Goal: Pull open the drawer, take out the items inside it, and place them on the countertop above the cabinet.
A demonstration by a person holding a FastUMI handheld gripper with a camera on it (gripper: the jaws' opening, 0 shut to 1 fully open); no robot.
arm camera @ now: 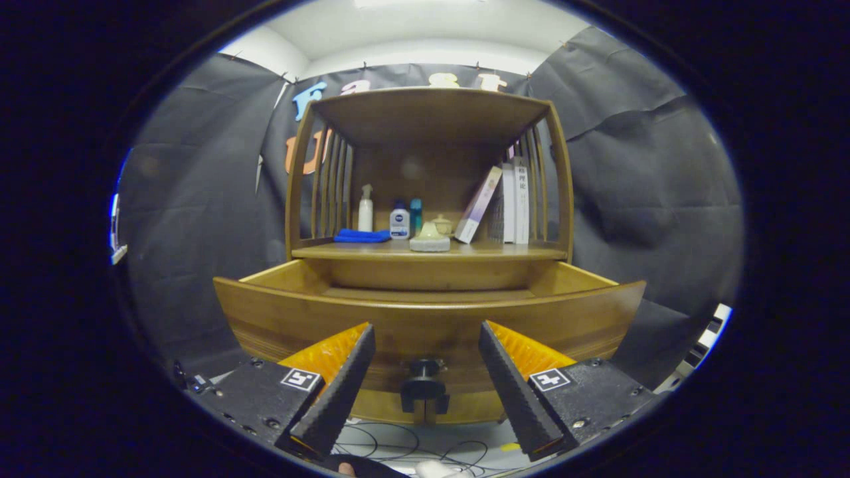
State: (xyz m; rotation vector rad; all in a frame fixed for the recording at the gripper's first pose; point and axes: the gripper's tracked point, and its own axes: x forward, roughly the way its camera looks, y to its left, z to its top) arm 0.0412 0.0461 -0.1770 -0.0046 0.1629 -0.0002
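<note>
My hand-held gripper (425,355) stood wide, gripping nothing, its fingers flanking the dark knob (424,382) of the curved, honey-brown wooden drawer (425,312), which was pulled open just ahead.

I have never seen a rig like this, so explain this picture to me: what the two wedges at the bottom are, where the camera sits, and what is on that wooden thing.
The camera rides on a hand-held gripper and looks forward along its two fingers, the wedges you noticed. They stand open and hold nothing, with the dark drawer knob between them. The drawer of the wooden cabinet is pulled out; its inside is hidden from this angle. On the countertop above it are a folded blue cloth, a white spray bottle, two small bottles, pale ceramic pieces and some books.
</note>
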